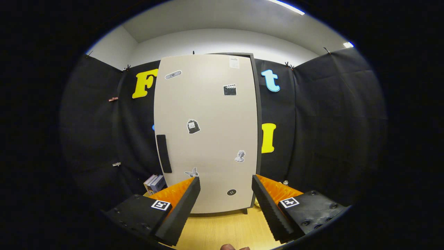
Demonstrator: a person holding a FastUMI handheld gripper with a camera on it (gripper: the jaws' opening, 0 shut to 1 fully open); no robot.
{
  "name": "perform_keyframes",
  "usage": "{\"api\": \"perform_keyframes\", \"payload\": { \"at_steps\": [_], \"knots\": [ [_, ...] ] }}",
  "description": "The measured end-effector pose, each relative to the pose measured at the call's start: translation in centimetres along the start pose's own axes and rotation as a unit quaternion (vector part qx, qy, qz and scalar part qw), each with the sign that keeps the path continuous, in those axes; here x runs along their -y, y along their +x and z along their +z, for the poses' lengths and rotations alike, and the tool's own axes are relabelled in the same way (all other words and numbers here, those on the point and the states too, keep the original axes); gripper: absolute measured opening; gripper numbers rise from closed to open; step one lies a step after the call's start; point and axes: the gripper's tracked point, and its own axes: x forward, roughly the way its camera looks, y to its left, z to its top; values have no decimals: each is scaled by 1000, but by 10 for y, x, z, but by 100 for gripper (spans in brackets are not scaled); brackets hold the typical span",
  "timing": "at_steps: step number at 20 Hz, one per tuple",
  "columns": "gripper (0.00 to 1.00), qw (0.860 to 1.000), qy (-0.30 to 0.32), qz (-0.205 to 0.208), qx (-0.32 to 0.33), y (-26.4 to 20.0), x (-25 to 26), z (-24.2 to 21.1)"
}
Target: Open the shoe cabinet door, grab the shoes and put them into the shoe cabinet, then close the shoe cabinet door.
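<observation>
Gripper view: the shoe cabinet (pixel 208 132) stands at the far edge of the wooden floor (pixel 225 229), its beige door (pixel 211 104) flush against the frame, dark handle (pixel 163 153) along the door's left edge. The gripper (pixel 225 198) faces it squarely from a short way off, fingers spread wide with nothing between them. Books (pixel 154 183) lean beside the cabinet's left foot. A closed door suits either end of the job.
</observation>
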Motion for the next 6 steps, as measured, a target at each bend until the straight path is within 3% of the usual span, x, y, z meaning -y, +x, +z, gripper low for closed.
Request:
{"api": "perform_keyframes", "payload": {
  "at_steps": [6],
  "knots": [
    [98,1000,1,-3,-5,2,1,-4]
  ]
}}
